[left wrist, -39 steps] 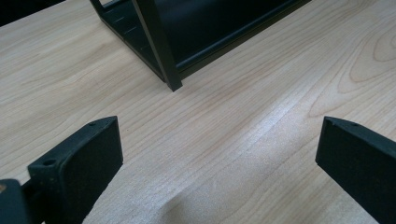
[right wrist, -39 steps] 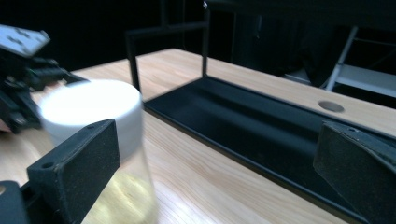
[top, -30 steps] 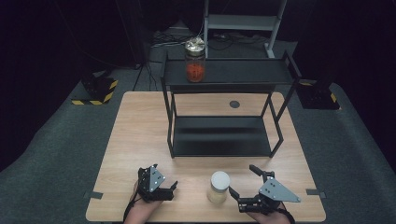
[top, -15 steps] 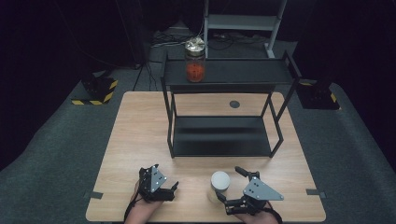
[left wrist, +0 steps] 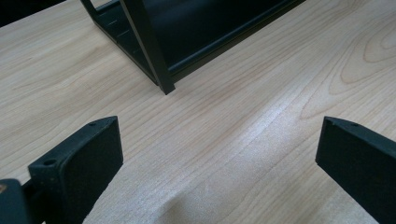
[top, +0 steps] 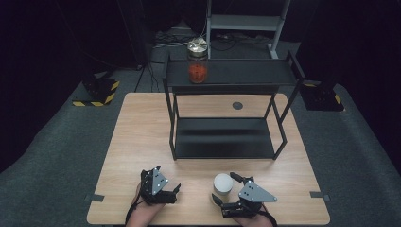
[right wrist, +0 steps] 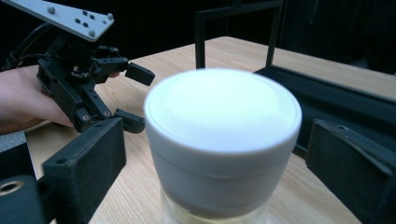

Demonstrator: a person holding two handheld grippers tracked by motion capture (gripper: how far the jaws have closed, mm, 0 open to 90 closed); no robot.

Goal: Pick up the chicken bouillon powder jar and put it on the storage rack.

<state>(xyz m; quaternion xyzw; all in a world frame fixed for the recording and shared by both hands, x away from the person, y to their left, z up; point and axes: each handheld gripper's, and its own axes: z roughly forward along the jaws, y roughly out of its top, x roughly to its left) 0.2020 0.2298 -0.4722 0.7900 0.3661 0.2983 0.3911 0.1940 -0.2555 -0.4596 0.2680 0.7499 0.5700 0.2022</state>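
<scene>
A jar with a white lid (top: pixel 222 182) (right wrist: pixel 223 126) stands upright near the table's front edge, right of centre. My right gripper (top: pixel 222 187) (right wrist: pixel 219 154) is open with one jaw on each side of the jar, and small gaps show between pads and lid. Over bare wood at the front left, my left gripper (top: pixel 169 178) (left wrist: pixel 219 140) is open and holds nothing. It also appears in the right gripper view (right wrist: pixel 133 95), held by a hand. A second jar with red contents and a metal lid (top: pixel 197 65) stands on the top shelf of the black rack (top: pixel 227 146).
The black two-level rack occupies the middle and back of the wooden table (top: pixel 137 137); its front left leg (left wrist: pixel 152 56) is just ahead of my left gripper. A dark round spot (top: pixel 237 105) lies on the table behind the rack.
My right gripper has moved left toward the white-lidded jar, and its jaws now stand on either side of it. The left gripper has barely moved.
</scene>
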